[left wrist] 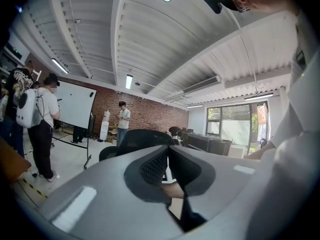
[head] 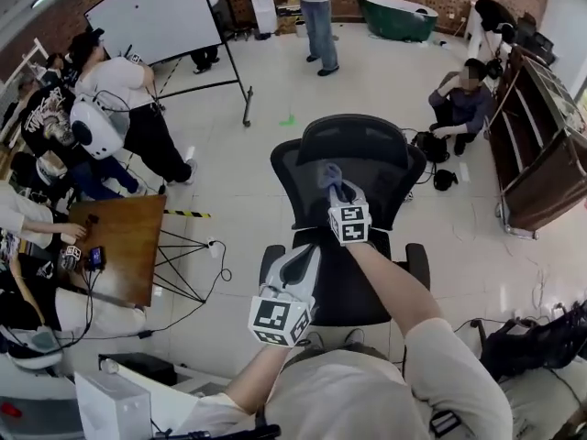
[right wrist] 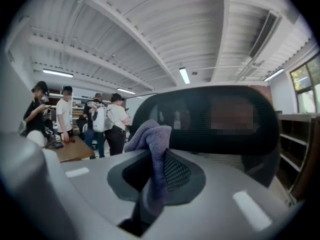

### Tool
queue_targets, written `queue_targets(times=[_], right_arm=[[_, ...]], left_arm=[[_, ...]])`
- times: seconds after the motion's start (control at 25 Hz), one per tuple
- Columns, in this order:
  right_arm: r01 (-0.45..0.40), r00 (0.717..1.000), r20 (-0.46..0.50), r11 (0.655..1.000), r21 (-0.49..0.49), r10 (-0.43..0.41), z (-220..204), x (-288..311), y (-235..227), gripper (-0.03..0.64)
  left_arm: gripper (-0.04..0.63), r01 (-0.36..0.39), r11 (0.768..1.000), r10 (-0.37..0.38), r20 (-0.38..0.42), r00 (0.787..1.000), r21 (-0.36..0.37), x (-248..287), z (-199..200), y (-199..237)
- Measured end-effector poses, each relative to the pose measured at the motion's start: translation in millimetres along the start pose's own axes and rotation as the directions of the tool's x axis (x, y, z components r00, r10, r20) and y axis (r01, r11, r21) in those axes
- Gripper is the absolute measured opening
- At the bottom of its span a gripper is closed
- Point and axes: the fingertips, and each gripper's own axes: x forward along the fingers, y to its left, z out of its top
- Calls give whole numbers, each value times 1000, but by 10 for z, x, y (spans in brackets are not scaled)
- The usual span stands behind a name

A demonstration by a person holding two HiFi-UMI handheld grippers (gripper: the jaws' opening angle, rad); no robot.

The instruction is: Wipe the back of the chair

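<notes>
Two grippers: right gripper (head: 338, 191) pinches purple cloth (right wrist: 151, 136) at chair back (head: 367, 163); left gripper (head: 305, 257) clenched, empty.

My right gripper (right wrist: 152, 171) has a matt, smooth grey plastic shell with textured black pads (right wrist: 176, 171). The cloth (right wrist: 152, 136) is fuzzy, napped fabric. The chair back (right wrist: 215, 116) is matt black mesh.

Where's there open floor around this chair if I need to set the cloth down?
Open floor lies behind the chair, toward the whiteboard, and to its right before the wooden shelf unit. The left is crowded: wooden table, people. The right gripper holds the cloth.
</notes>
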Motion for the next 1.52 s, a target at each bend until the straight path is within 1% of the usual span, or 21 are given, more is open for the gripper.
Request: queue_targets(times=[0.08, 0.12, 0.2, 0.28, 0.4, 0.48, 0.52, 0.56, 0.68, 0.76, 0.8, 0.88, 1.0, 1.12, 1.2, 1.28, 1.36, 1.44, 1.52], right_arm=[[-72, 996, -56, 997, -4, 72, -139, 436, 303, 48], [-96, 992, -87, 995, -3, 95, -205, 665, 383, 48], [-126, 981, -146, 992, 19, 127, -339, 1113, 448, 48], [-143, 969, -198, 989, 36, 148, -513, 1505, 440, 48], [-138, 963, -232, 990, 11, 136, -612, 1900, 188, 48], [-107, 969, -222, 994, 8, 106, -581, 1993, 52, 48], [-90, 973, -214, 996, 6, 89, -560, 1983, 12, 48], [-71, 976, -207, 997, 2, 70, -544, 1935, -34, 48], [3, 981, -196, 1000, 4, -2, -541, 1642, -283, 48], [66, 979, -192, 998, 5, -64, -534, 1386, -597, 48], [105, 976, -191, 995, 2, -102, -525, 1236, -841, 48], [199, 960, -202, 980, 8, -193, -529, 865, -1456, 48], [329, 924, -220, 944, 37, -313, -643, 331, -2292, 48], [406, 895, -227, 912, 59, -384, -757, -56, -2824, 48], [441, 880, -238, 894, 83, -412, -804, -239, -3048, 48], [450, 876, -235, 888, 91, -420, -823, -307, -3140, 48], [437, 886, -219, 894, 102, -408, -800, -276, -3042, 48], [389, 912, -192, 913, 125, -363, -783, -149, -2693, 48], [292, 948, -166, 949, 121, -271, -823, 80, -2072, 48]], left_arm=[[83, -51, 999, 51, -2, 999, 20, 31, 68, 41], [83, -77, 997, 77, -6, 997, 28, 58, 89, 71], [83, -136, 990, 137, -32, 990, 32, 110, 74, 161], [83, -192, 981, 194, -77, 978, 39, 140, 19, 273], [83, -238, 970, 241, -121, 963, 43, 202, -122, 482], [83, -265, 964, 265, -134, 955, 22, 138, -278, 688], [83, -268, 963, 268, -134, 954, 12, 91, -331, 785], [83, -261, 965, 259, -130, 957, 4, 56, -358, 860], [83, -201, 979, 199, -110, 974, -10, 24, -318, 925], [83, -162, 987, 159, -100, 982, -19, 56, -243, 875], [83, -134, 991, 131, -93, 987, -22, 120, -202, 812], [83, -57, 998, 55, -82, 995, -18, 323, -146, 608], [83, 35, 999, -37, -87, 996, -20, 589, -158, 266], [83, 90, 996, -92, -102, 991, -29, 743, -232, 21], [83, 103, 994, -106, -107, 989, -35, 806, -276, -62], [83, 104, 994, -107, -111, 988, -36, 846, -311, -84], [83, 101, 994, -104, -110, 988, -31, 862, -323, -64], [83, 89, 996, -92, -105, 990, -26, 840, -313, -16], [83, 67, 997, -69, -98, 993, -30, 782, -309, 53]])
